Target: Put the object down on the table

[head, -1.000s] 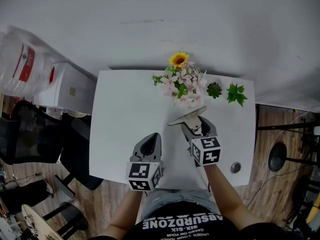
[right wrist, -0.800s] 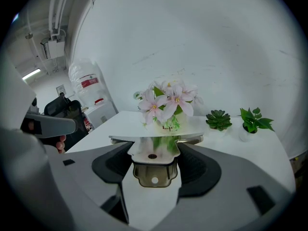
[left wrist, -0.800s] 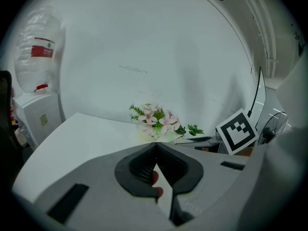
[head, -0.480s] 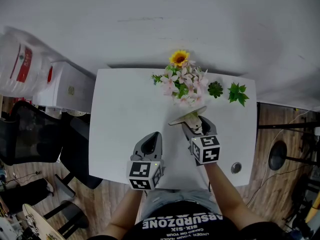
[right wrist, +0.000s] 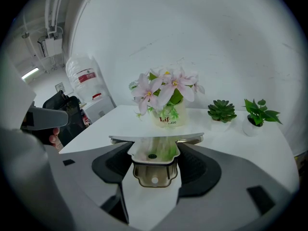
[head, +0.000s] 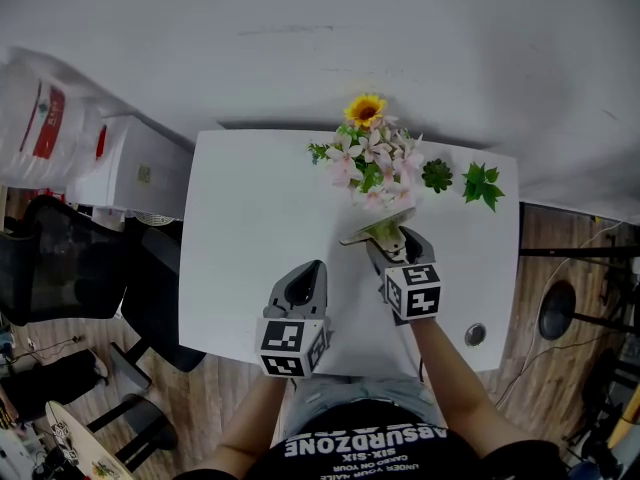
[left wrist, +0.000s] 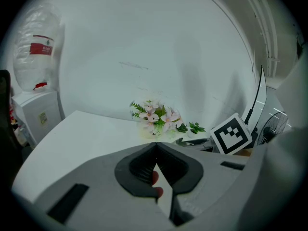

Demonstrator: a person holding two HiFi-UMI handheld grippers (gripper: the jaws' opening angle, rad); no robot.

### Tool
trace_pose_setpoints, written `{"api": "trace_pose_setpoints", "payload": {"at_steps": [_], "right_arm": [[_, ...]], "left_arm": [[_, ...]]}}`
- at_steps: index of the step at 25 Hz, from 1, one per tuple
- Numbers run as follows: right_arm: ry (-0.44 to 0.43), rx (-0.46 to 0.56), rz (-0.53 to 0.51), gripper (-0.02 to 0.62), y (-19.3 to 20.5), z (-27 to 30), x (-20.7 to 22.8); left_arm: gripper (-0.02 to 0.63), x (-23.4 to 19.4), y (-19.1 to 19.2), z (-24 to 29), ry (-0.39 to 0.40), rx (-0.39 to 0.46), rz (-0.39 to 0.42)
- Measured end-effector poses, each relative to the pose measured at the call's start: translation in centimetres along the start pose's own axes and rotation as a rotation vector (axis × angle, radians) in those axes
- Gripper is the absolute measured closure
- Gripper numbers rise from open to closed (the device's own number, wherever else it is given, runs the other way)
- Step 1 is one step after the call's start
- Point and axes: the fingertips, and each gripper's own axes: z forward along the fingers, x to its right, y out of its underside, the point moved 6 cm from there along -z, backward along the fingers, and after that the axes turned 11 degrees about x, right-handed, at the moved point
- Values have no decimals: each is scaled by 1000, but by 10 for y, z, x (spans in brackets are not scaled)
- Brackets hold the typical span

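My right gripper (head: 398,251) is shut on the handle of a shiny metal scraper-like tool (head: 374,233), whose flat blade lies crosswise just short of the flower pot (head: 378,183). In the right gripper view the tool (right wrist: 155,150) sits between the jaws of that gripper (right wrist: 154,166), over the white table (right wrist: 120,124). How high it is above the tabletop I cannot tell. My left gripper (head: 303,290) hovers near the table's front edge with jaws closed on nothing; in its own view the left gripper (left wrist: 155,147) has its tips touching.
Pink flowers with a sunflower (head: 365,110) stand at the table's far edge, then a succulent (head: 436,176) and a leafy plant (head: 481,185) to the right. A cable grommet (head: 474,335) sits front right. A water jug (head: 40,118), white cabinet (head: 130,173) and black chair (head: 60,268) stand left.
The head view has shifted slightly. Both grippers keep almost the same places, the right one still holding the metal tool before the flowers.
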Motion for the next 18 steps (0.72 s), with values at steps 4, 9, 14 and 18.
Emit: {"api": "trace_pose_setpoints", "payload": {"at_steps": [4, 9, 14, 18], "right_arm": [[1, -10, -1, 307, 5, 4, 2], [-2, -21, -2, 307, 9, 8, 2], [-4, -40, -8, 307, 14, 13, 2], [-5, -52, -9, 307, 18, 17, 3]], "left_arm": [[600, 0, 3, -1, -2, -8, -1], [600, 2, 4, 0, -3, -10, -3], [600, 3, 4, 2, -3, -13, -6], [601, 2, 5, 2, -10, -16, -5]]}}
